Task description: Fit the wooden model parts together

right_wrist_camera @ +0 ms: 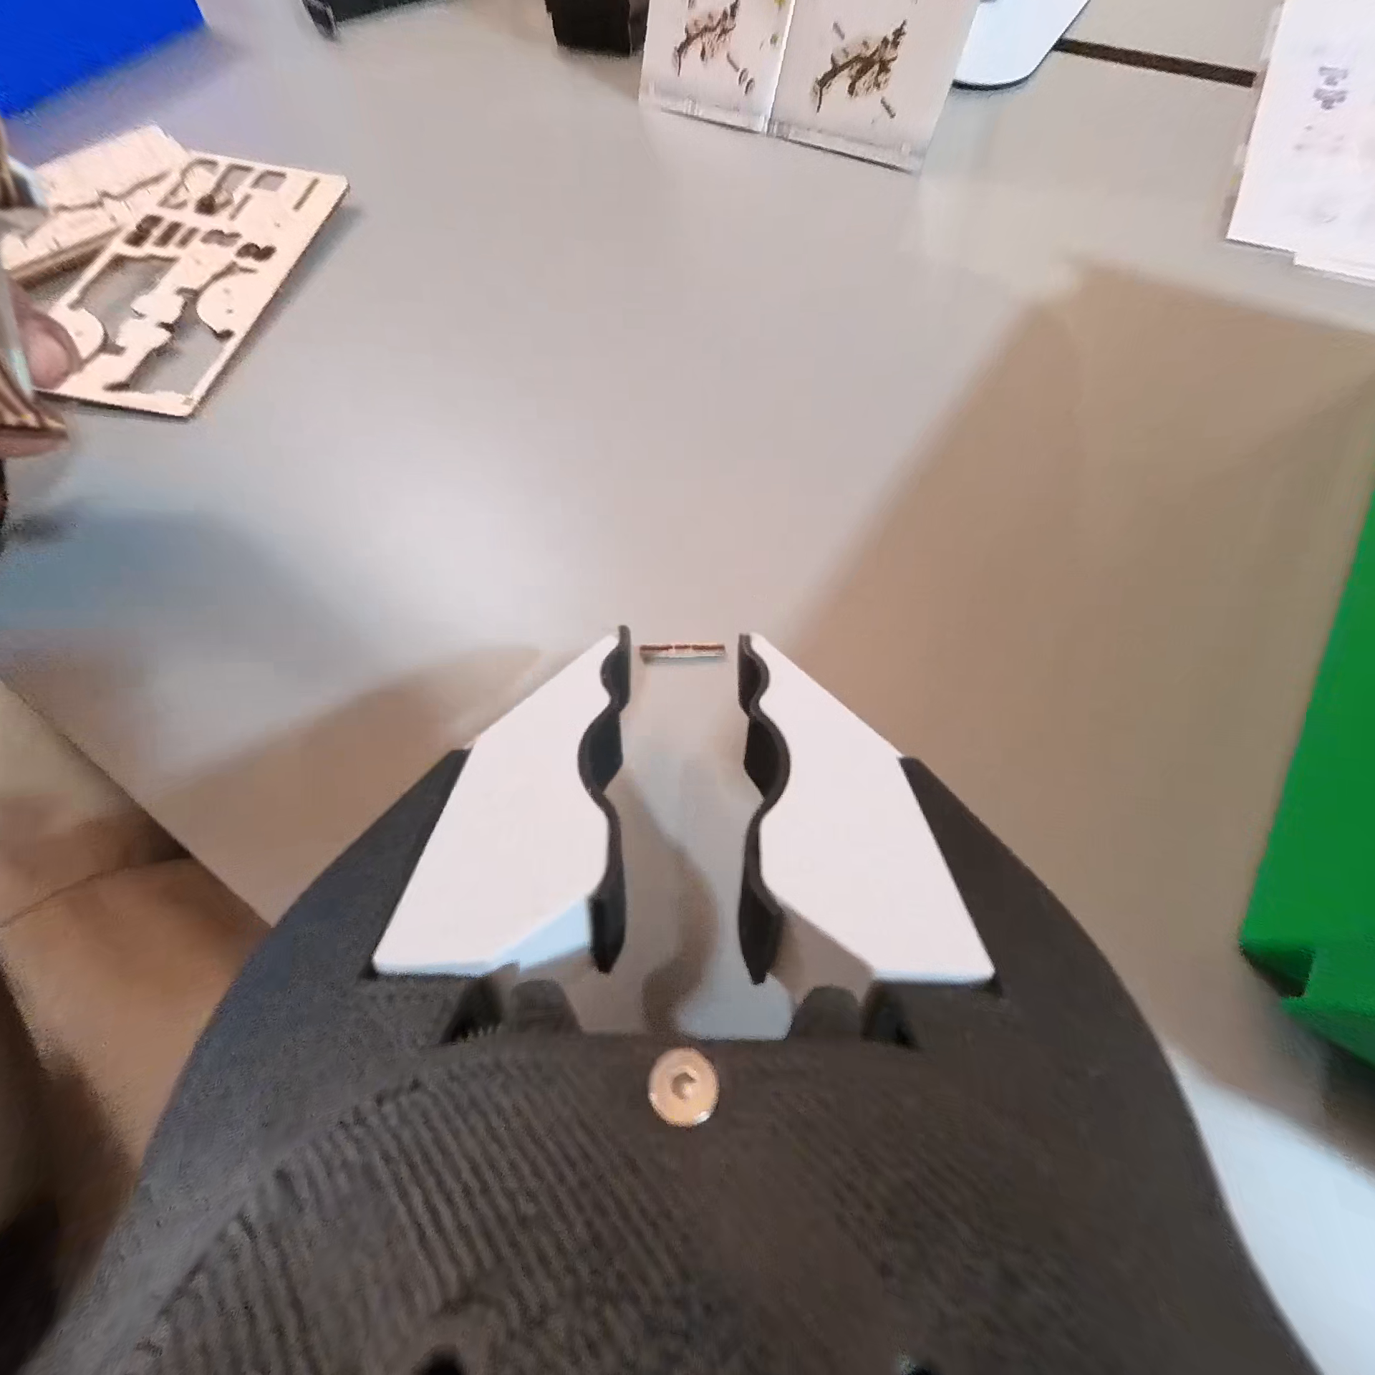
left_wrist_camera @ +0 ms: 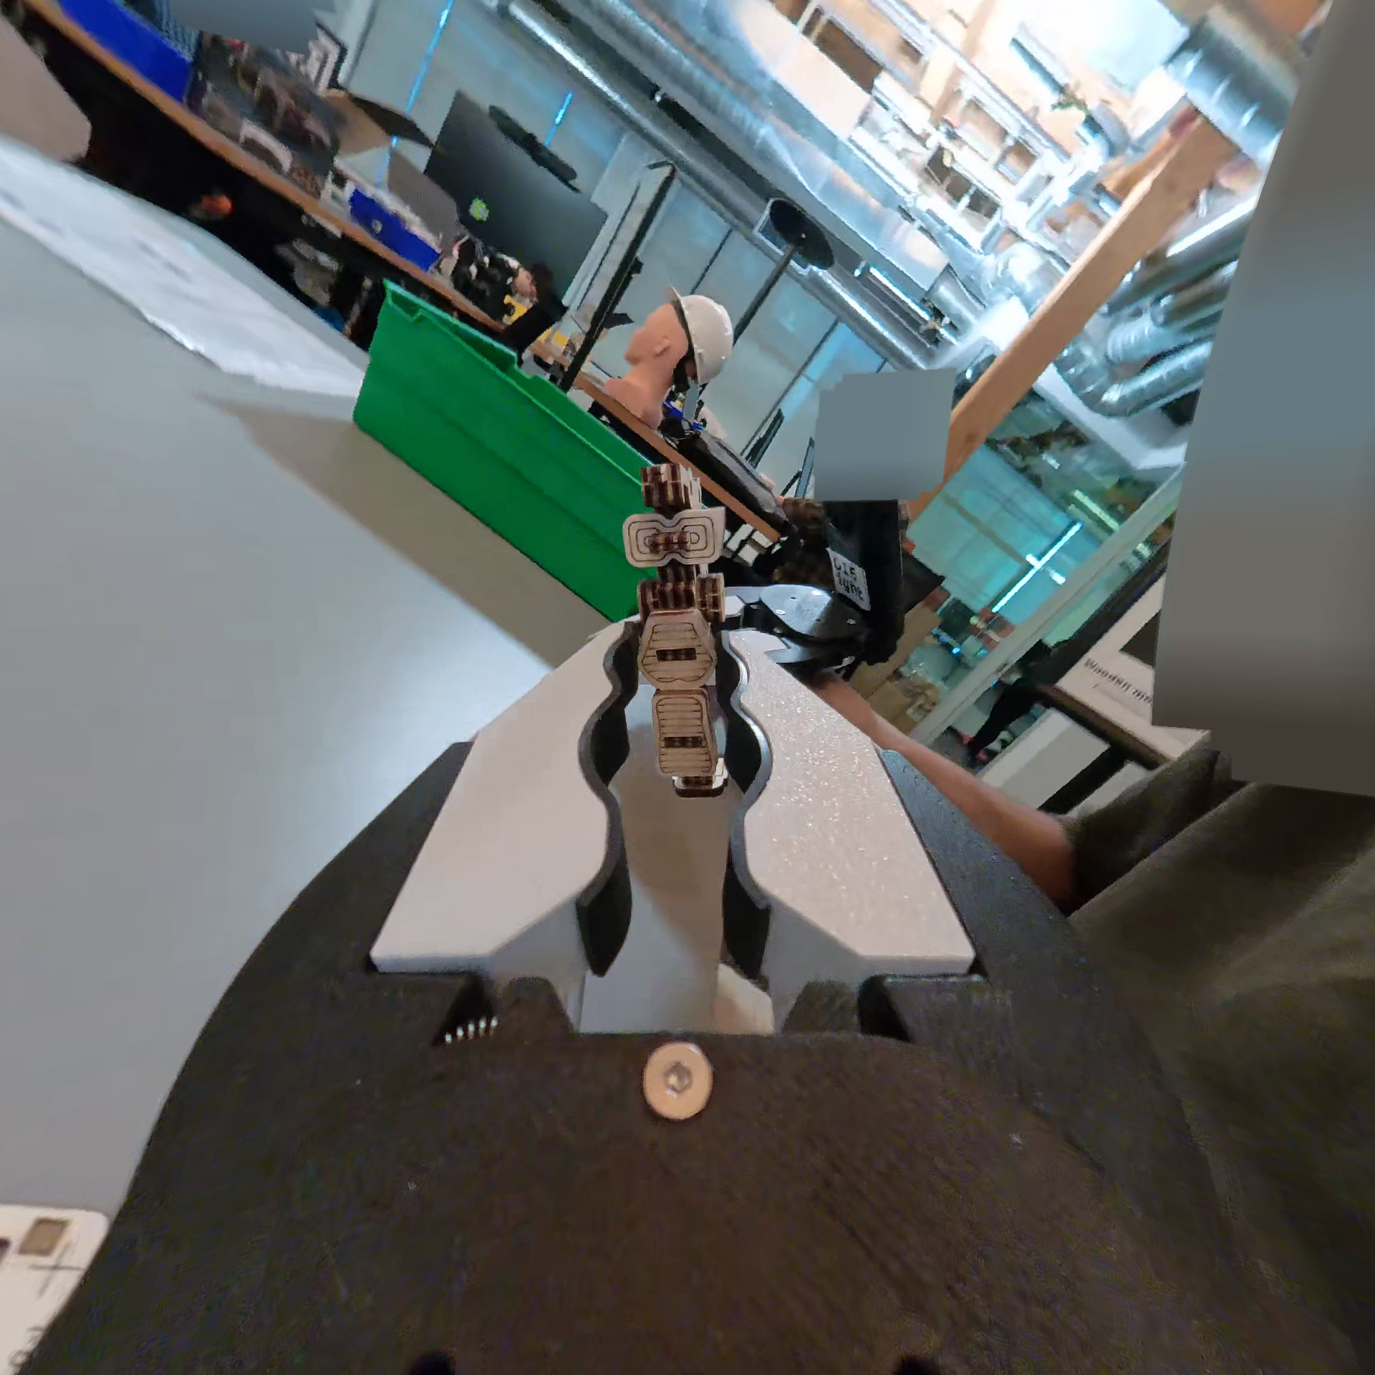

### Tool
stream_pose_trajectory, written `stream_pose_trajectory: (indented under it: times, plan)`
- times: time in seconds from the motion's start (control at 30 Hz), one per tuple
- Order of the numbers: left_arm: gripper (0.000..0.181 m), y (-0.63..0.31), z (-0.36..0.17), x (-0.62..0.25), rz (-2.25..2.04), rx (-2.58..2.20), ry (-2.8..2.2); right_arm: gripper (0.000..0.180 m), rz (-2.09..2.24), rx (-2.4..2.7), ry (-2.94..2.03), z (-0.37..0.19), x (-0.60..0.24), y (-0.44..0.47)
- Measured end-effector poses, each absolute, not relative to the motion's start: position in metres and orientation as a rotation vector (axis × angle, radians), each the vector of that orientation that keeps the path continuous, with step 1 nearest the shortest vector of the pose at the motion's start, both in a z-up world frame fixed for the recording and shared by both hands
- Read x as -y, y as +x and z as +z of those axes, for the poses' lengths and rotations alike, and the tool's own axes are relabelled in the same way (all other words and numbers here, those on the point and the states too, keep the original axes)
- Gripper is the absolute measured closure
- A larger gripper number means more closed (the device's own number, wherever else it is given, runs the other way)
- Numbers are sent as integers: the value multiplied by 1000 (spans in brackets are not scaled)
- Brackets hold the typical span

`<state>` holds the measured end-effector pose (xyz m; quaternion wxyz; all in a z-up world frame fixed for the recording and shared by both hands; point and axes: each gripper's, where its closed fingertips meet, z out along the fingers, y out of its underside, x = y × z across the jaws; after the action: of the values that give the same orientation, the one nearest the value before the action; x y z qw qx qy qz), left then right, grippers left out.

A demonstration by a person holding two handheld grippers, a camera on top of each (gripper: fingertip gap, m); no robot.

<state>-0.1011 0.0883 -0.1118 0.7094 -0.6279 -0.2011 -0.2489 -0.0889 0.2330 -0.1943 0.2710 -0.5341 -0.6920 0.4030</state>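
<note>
On the left, our left gripper (left_wrist_camera: 673, 673) was clamped around a partly built wooden model (left_wrist_camera: 675, 632), a chain of slotted plates standing up out of the fingertips, lifted above the grey table (left_wrist_camera: 186, 595). On the right, our right gripper (right_wrist_camera: 682, 655) hung spread apart over a small flat wooden piece (right_wrist_camera: 682, 652) lying on the table, directly between the fingertips, its long axis crosswise, spanning the gap from finger to finger.
</note>
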Motion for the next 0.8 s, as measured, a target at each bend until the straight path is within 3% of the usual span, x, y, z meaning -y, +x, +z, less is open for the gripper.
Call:
stream_pose_trajectory:
  times: [0.37, 0.57, 0.7, 0.8]
  plan:
    - [164, -101, -118, -89, -604, 468, -1390, 164, 869, 1987, -1515, -223, -219, -101]
    - [164, -97, -118, -90, -594, 432, -1403, 173, 955, 2041, -1308, -205, -193, -100]
    - [164, -94, -118, -90, -578, 403, -1423, 164, 970, 1929, -1294, -188, -214, -91]
    - [164, -92, -121, -91, -566, 385, -1442, 158, 951, 2012, -1353, -209, -222, -78]
